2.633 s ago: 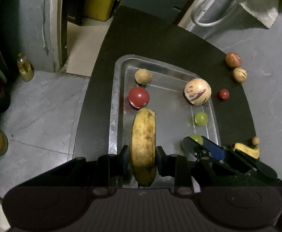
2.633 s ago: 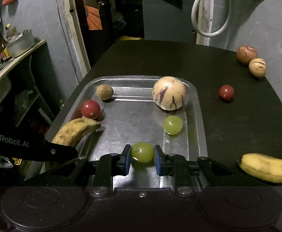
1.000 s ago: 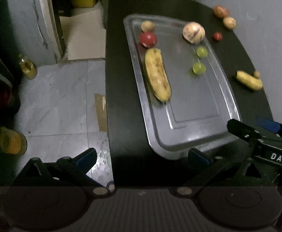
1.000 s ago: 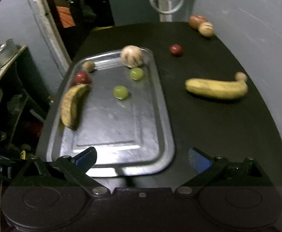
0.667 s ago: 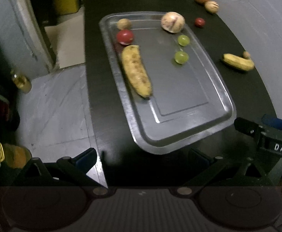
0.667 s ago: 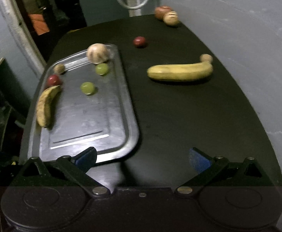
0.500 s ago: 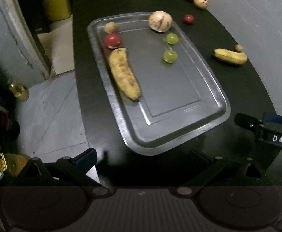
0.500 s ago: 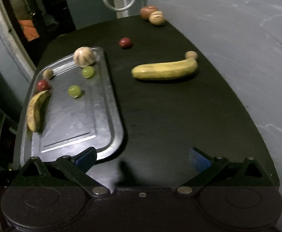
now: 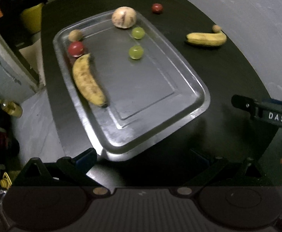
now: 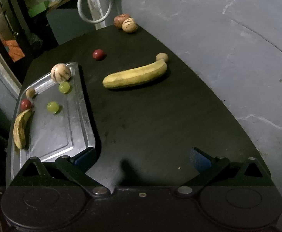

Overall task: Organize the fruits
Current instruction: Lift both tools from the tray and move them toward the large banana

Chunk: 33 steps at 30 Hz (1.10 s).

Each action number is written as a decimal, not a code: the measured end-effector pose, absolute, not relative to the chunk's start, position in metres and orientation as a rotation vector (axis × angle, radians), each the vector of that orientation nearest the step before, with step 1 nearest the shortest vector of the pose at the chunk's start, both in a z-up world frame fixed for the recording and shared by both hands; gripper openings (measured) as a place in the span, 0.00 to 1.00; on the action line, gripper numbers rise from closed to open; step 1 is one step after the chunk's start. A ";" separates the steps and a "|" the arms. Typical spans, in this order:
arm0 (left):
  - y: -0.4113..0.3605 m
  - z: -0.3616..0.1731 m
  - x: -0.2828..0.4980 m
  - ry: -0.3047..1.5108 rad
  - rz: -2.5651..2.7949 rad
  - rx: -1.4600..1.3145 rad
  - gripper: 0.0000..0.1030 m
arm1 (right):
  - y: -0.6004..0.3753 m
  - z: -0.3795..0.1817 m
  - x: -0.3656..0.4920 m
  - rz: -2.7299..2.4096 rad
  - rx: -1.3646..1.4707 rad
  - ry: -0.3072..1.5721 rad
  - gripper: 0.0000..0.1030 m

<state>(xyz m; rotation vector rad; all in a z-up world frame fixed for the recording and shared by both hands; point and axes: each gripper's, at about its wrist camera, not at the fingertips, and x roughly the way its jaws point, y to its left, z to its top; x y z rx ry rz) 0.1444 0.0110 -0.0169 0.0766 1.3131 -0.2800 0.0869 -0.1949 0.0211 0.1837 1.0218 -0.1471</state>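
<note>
Black table [image 10: 150, 119] holds tray [image 9: 179, 77], loose banana [image 10: 135, 75] beside it

Near half of tray [image 9: 199, 104] bare, far end crowded by spotted banana [image 9: 87, 81], grapes, round fruit, open black tabletop [image 10: 160, 125] right of tray, yellow banana [image 10: 135, 75] lying across beyond.
</note>
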 end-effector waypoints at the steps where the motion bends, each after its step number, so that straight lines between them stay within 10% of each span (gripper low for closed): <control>1: 0.008 -0.016 0.145 1.315 -0.286 0.084 0.99 | -0.196 0.021 0.088 -0.149 0.191 1.018 0.99; 33: -0.044 -0.013 0.204 1.279 -0.298 0.080 0.99 | -0.239 0.018 0.116 -0.193 0.228 0.886 0.99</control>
